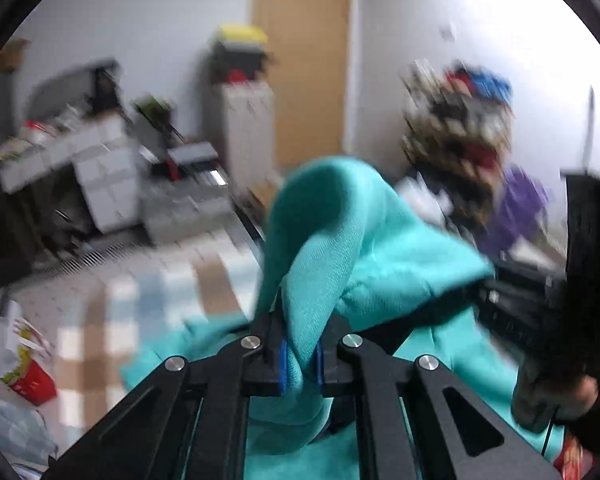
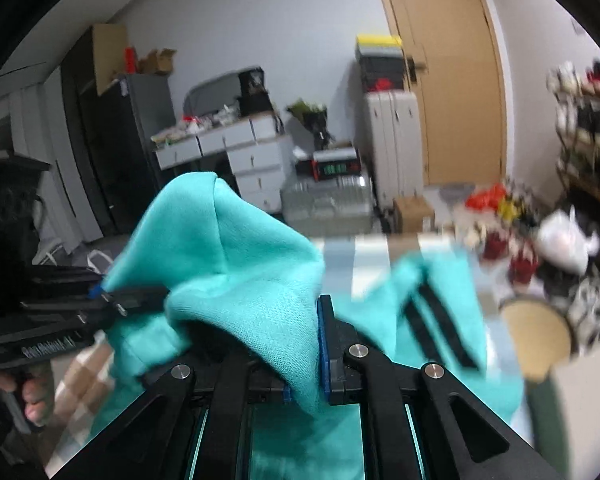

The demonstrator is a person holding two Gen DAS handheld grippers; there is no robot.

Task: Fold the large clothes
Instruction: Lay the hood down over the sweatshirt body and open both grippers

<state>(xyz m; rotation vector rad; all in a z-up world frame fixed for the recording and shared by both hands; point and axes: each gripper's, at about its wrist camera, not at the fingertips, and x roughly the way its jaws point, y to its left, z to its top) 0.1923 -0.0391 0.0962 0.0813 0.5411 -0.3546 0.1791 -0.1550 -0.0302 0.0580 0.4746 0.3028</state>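
Wooden door, white drawer unit, silver suitcase, cluttered shelf rack, checkered cloth, black cabinet.

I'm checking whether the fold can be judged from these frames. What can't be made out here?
- Left wrist view: the teal knit garment bunches over the left gripper, hiding its outline; its lower part is cut off by the frame edge.
- Right wrist view: the cloth covers one of the right gripper fingers; black stripes are motion-blurred.
- Checked table cover: smeared.
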